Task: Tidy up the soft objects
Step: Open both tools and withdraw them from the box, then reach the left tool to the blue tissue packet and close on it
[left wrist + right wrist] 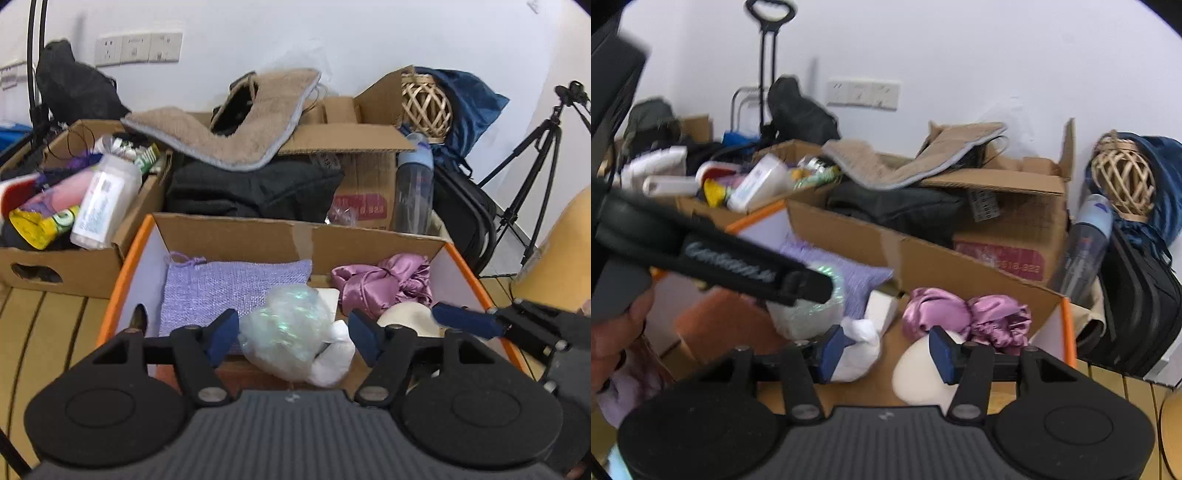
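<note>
An orange-rimmed cardboard box holds a lilac knitted pouch, an iridescent crinkly bag, a white cloth, a crumpled purple satin piece and a cream rounded pad. My left gripper hangs open over the box, its pads either side of the iridescent bag without pressing it. My right gripper is open too, above the white cloth and the cream pad. In the left wrist view, a fingertip of the right gripper shows at the right.
A cardboard box of bottles and packets stands at the left. Behind are a beige fleece, a black garment, a water bottle and a wicker ball. A tripod stands at the right.
</note>
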{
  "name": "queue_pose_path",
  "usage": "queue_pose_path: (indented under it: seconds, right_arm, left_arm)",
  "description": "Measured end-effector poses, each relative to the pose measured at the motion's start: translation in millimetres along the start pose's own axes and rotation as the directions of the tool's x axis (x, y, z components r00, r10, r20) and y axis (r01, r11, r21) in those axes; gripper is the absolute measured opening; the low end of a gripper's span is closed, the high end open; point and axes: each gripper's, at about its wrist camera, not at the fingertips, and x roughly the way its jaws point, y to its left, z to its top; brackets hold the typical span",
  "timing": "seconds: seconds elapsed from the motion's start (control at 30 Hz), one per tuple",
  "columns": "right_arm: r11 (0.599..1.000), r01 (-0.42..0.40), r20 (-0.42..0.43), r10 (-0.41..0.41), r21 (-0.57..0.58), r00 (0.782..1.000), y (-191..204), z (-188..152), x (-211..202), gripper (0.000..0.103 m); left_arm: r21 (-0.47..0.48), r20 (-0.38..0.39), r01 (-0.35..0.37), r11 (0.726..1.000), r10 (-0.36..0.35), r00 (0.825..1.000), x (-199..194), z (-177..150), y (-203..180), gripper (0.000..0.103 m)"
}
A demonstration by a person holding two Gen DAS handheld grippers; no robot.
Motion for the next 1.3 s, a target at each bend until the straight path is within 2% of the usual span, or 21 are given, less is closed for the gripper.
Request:
queue_pose_path:
  seconds: [0.17,0.33,0.4,0.53,0.6,0.73,0.9,1.03,1.17,1.3]
  right_arm:
    - [1.000,0.011,0.056,-0.012,0.015,0.998,-8.3,4.7,-48.6,0.050]
    - [0.999,0.033,0.111,-0.031,-0.018,0.993,0.0,5.0,-121.6,0.053]
    - [0.998,0.043,0.137,-0.037,-0.036,0.990,6.6,0.6,-156.3,0.054]
    - [0.997,0.054,0.193,-0.042,-0.058,0.980,26.7,-23.8,-225.7,0.063]
    - [0.996,0.050,0.216,-0.033,-0.073,0.976,40.0,-40.9,-256.4,0.065]
    - [0.996,0.030,0.266,-0.006,-0.086,0.964,67.4,-80.5,-305.4,0.070]
    - [0.999,0.011,0.292,-0.002,-0.031,0.957,95.0,-130.3,-343.9,0.077]
    - [0.998,-0.015,0.275,-0.004,0.067,0.961,111.1,-177.4,-363.3,0.084]
    - [0.989,-0.016,0.215,-0.015,0.145,0.977,123.7,-219.3,-373.1,0.085]
    - [0.981,0.011,0.184,-0.047,0.193,0.982,127.6,-241.8,-382.4,0.086]
  left_arm:
    - [0.027,0.046,-0.030,0.999,0.029,0.999,-46.5,-5.3,-3.6,0.069]
    - [0.046,0.137,-0.038,0.998,0.031,0.990,-131.9,-34.0,-0.4,0.072]
    - [0.062,0.190,-0.034,0.998,0.022,0.982,-172.1,-52.4,1.9,0.075]
    - [0.097,0.288,-0.070,0.993,0.039,0.957,-246.1,-96.7,-2.4,0.079]
    - [0.104,0.324,-0.071,0.992,0.034,0.945,-277.3,-122.2,-3.8,0.083]
    - [0.107,0.366,-0.092,0.990,0.047,0.929,-327.5,-176.8,-9.3,0.085]
    - [0.044,0.400,-0.094,0.995,0.069,0.914,-367.5,-244.8,-9.0,0.090]
    - [0.078,0.416,-0.113,0.990,0.071,0.907,-383.3,-294.9,-13.6,0.096]
    - [0.075,0.392,-0.123,0.990,0.084,0.916,-389.1,-313.1,-14.5,0.096]
    - [0.083,0.399,-0.112,0.990,0.070,0.914,-393.5,-318.0,-16.9,0.097]
